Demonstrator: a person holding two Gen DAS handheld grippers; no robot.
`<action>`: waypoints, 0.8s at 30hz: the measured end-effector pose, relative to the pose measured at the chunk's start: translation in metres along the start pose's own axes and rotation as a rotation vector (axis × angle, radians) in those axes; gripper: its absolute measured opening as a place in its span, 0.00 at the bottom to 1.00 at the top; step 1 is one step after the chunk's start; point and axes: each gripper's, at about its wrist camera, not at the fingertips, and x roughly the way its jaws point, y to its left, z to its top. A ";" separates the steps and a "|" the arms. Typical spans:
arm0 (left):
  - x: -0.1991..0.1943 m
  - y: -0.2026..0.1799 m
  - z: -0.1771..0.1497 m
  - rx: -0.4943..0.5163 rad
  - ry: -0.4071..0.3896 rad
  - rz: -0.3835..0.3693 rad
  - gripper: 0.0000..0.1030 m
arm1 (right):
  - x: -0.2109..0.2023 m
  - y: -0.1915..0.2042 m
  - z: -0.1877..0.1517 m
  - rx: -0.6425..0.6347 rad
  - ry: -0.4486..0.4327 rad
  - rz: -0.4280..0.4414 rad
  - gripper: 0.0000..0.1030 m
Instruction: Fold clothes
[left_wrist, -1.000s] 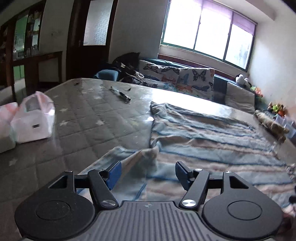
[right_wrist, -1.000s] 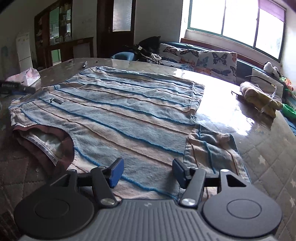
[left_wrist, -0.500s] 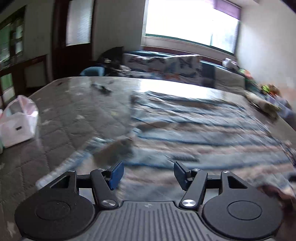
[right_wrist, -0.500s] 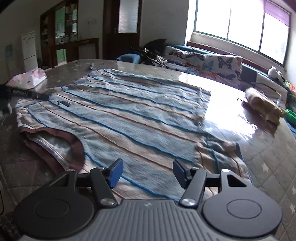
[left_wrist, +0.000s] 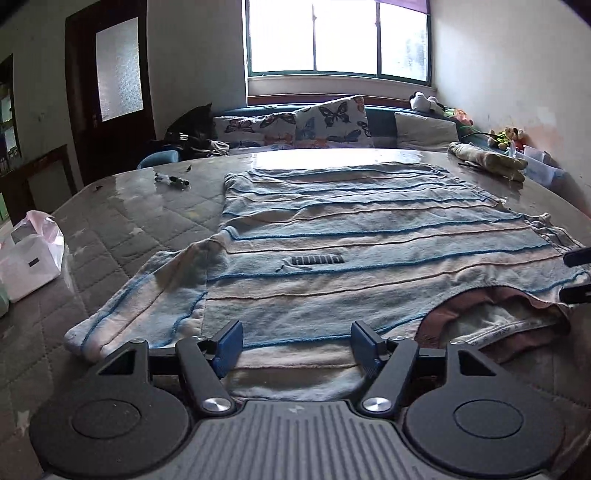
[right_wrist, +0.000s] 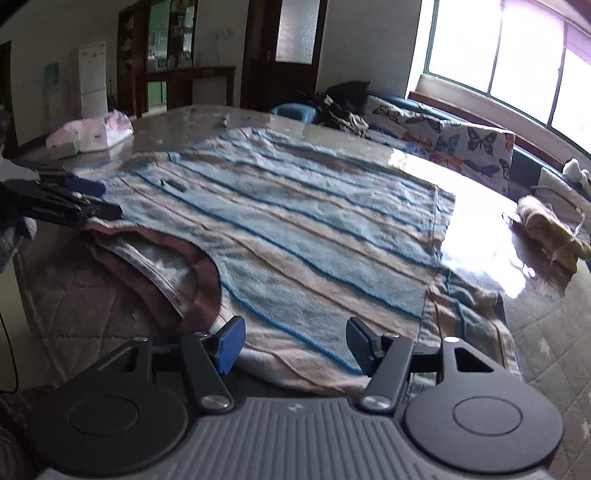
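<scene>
To the far left of the left gripper (left_wrist: 297, 341) a white and pink plastic bag (left_wrist: 31, 254) sits on the quilted table cover (left_wrist: 122, 229). Ahead and left of the gripper lies the striped shirt's left sleeve (left_wrist: 147, 295), spread flat and slightly rumpled. The left gripper hovers over the shirt's shoulder edge with its blue pads (left_wrist: 229, 345) spread apart; the log's latest step shows the jaws opened a little further, and they hang over the cloth without pinching it. The striped shirt (left_wrist: 351, 236) lies face up straight ahead of it, with a dark logo (left_wrist: 314, 260) on the chest. To the gripper's right is the pink-lined collar (left_wrist: 491, 317), and at the far right edge dark fingers of the other tool show.

In the right wrist view, the left gripper (right_wrist: 79, 201) appears at far left, beside the collar (right_wrist: 177, 273). The right gripper (right_wrist: 295, 341) stands spread over the shirt's (right_wrist: 314, 221) other shoulder, gripping nothing. The right sleeve (right_wrist: 469, 317) lies bunched just right of it. A folded yellowish garment (right_wrist: 546, 229) rests farther right.
</scene>
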 end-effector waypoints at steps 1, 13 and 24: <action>0.000 0.000 -0.001 0.000 0.001 0.001 0.66 | 0.000 0.001 0.000 0.004 -0.006 0.004 0.61; -0.009 -0.016 0.028 0.001 -0.059 -0.052 0.70 | -0.006 -0.008 -0.005 0.026 -0.022 -0.009 0.61; 0.009 -0.076 0.052 0.043 -0.075 -0.215 0.77 | -0.010 -0.056 -0.005 0.166 -0.030 -0.047 0.61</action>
